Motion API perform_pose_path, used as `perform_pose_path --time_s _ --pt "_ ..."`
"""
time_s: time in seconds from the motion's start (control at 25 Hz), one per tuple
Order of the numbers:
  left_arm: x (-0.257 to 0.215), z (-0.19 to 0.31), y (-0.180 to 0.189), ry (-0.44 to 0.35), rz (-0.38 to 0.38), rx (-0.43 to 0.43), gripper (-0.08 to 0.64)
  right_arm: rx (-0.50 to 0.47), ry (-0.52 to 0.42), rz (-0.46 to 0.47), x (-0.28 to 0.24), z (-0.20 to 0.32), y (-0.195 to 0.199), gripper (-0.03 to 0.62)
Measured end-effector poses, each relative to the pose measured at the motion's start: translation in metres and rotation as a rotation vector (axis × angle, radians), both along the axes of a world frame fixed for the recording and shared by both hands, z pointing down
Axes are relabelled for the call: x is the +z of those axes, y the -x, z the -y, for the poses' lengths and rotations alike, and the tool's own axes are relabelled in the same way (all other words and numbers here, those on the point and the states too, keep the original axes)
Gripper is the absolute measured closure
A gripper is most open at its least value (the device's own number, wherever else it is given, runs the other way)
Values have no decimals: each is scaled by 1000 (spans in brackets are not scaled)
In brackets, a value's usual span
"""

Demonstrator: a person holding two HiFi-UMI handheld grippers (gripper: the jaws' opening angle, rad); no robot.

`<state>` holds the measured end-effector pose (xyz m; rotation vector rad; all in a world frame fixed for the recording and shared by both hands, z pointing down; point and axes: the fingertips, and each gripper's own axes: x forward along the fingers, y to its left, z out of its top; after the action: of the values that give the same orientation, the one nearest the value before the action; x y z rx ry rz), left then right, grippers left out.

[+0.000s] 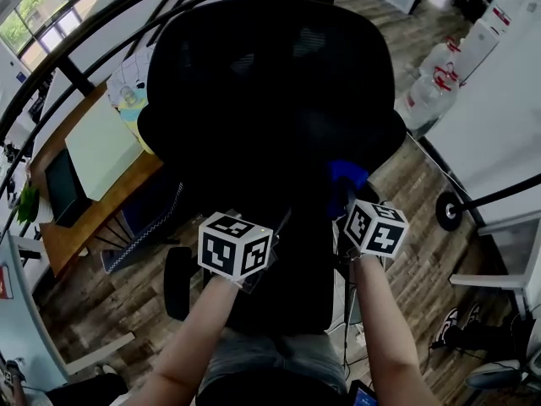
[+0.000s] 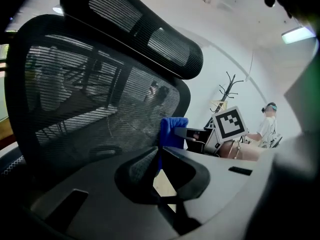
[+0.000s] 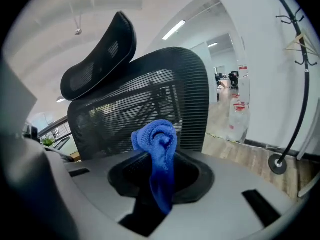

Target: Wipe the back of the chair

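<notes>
A black mesh office chair (image 1: pixel 270 100) fills the head view, its back turned to me and its headrest (image 2: pixel 145 31) at the top. My right gripper (image 1: pixel 345 194) is shut on a bunched blue cloth (image 3: pixel 157 139), which is at the right side of the chair back (image 3: pixel 150 104). The blue cloth (image 1: pixel 347 176) shows just above the right marker cube, and in the left gripper view the cloth (image 2: pixel 172 131) lies against the mesh edge. My left gripper (image 2: pixel 159 154) sits low beside the chair back (image 2: pixel 95 104), jaws together with nothing between them. Its fingertips are lost against the black chair in the head view.
A wooden desk (image 1: pixel 84 218) with a dark monitor (image 1: pixel 61 184) stands at the left. Large water bottles (image 1: pixel 431 83) line a white wall at the right. A coat rack (image 3: pixel 300 59) stands on its round base (image 1: pixel 448 210). A seated person (image 2: pixel 267 124) is far off.
</notes>
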<state>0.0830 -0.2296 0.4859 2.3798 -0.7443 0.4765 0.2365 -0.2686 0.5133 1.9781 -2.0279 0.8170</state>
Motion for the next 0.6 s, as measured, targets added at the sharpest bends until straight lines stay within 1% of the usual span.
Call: perform_pose_path --time_s 0.2,0.32,0.4,0.48,0.6 --pt "1 -6 -10 -5 -4 31 526 54 12 -14 3 -5 -25 486" --pt "0 -8 -12 -7 -3 39 526 94 17 18 5 -9 -34 486" --pt "0 -9 -12 -6 -7 33 526 126 18 50 5 -13 -39 486" --pt "0 -10 -8 -2 -7 24 526 148 13 59 2 -19 -41 486" --pt "0 -11 3 2 -4 0 526 126 7 55 -1 -25 -31 486"
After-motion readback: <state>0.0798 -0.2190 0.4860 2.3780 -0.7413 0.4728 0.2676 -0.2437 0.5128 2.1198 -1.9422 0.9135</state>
